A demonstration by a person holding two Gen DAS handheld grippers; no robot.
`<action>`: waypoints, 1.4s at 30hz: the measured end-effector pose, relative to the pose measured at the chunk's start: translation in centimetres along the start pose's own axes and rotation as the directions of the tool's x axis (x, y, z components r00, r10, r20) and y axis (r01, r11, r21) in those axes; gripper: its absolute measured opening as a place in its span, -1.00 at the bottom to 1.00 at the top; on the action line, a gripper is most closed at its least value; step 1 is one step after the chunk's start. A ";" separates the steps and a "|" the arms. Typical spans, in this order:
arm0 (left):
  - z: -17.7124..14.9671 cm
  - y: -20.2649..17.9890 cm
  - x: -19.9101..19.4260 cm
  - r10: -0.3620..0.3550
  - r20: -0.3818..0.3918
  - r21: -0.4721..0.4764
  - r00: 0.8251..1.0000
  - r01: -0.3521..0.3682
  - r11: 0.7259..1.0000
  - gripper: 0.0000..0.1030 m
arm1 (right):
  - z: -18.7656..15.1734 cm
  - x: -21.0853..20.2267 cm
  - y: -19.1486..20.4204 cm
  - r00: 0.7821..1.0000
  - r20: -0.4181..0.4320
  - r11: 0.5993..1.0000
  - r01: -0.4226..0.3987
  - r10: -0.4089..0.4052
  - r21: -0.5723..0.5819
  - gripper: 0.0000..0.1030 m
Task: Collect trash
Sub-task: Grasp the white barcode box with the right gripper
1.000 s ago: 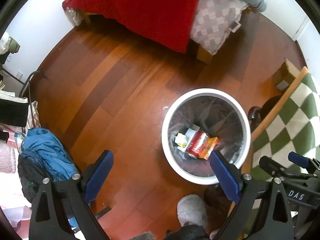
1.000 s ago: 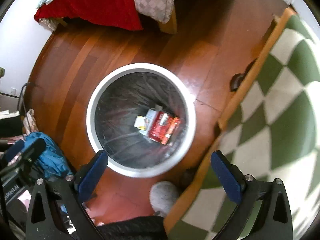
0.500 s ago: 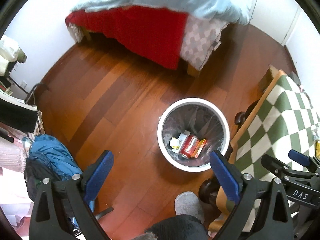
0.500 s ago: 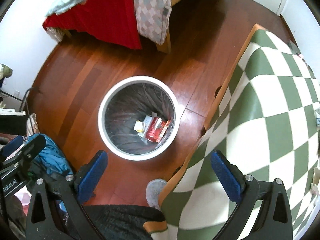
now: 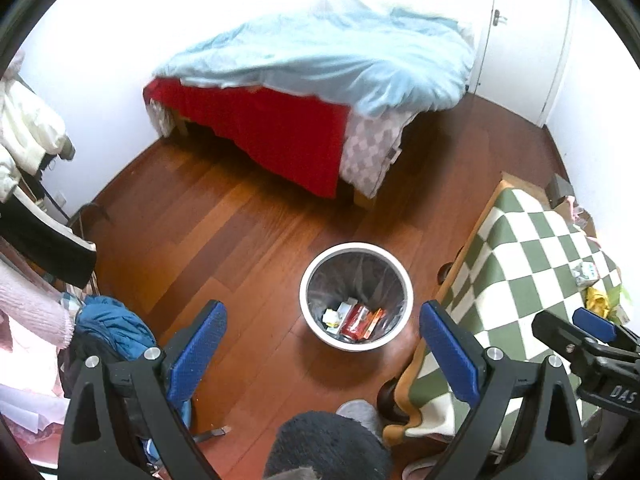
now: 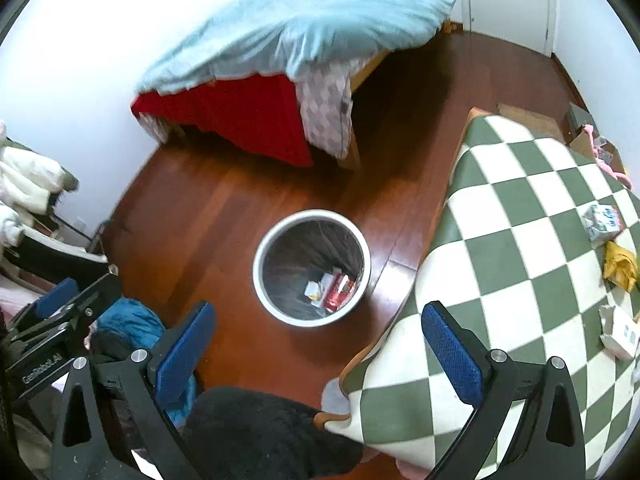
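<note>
Left claw (image 5: pixel 322 344) and right claw (image 6: pixel 318 342) both held agape, empty, high over the floor (image 5: pixel 224 236). Bin (image 6: pixel 311 267) at 12 o'clock of the right claw, red can (image 6: pixel 335 297) inside. Wrappers (image 6: pixel 604 222) at 2 o'clock on the checkered worktop (image 6: pixel 520 264).

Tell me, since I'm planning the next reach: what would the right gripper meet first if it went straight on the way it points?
Nothing sits between the open jaws of the right gripper. Straight ahead lies the white round trash bin on the reddish wooden floor, probably its rim or lined inside first; depth is unclear.
</note>
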State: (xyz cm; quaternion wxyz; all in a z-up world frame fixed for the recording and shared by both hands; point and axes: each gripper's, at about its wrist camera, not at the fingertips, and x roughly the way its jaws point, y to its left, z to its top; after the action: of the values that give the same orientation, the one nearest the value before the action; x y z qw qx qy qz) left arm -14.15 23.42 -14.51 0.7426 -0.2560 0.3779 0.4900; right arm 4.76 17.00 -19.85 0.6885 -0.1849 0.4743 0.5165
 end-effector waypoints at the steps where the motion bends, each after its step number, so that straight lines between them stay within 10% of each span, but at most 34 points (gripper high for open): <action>1: -0.1 -0.4 -0.6 -0.005 0.007 0.001 1.000 0.005 1.000 0.90 | -0.3 -1.0 -0.2 1.000 0.014 1.000 -0.010 0.010 0.011 1.00; 8: -1.6 -7.4 -1.6 -0.044 0.020 0.094 0.999 0.042 0.995 0.90 | -2.7 -7.2 -5.0 0.995 0.079 0.990 -0.068 0.059 0.125 1.00; 15: -5.4 -20.7 3.1 -0.103 -0.070 0.240 0.992 0.117 0.964 0.91 | -5.2 -8.6 -15.6 0.994 0.000 0.975 0.103 -0.106 0.197 1.00; 23: -10.6 -33.3 11.2 -0.110 -0.289 0.356 0.951 0.214 0.910 0.98 | -7.5 -4.6 -31.8 0.908 -0.275 0.934 0.349 -0.317 0.077 1.00; 35: -11.9 -35.0 15.0 -0.023 -0.310 0.412 0.950 0.156 0.898 1.00 | -6.0 3.9 -39.4 0.798 -0.413 0.896 0.353 -0.438 -0.268 1.00; 42: -11.1 -34.8 14.4 -0.016 -0.293 0.416 0.956 0.142 0.898 1.00 | -5.2 4.4 -39.8 0.851 -0.405 0.943 0.291 -0.333 -0.163 0.47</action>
State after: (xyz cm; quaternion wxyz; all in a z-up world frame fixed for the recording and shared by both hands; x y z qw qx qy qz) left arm 17.85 9.27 -32.35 0.7387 -0.1673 0.5683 0.3214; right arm 37.66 -0.39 -35.42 0.6328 -0.4009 0.5517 0.3667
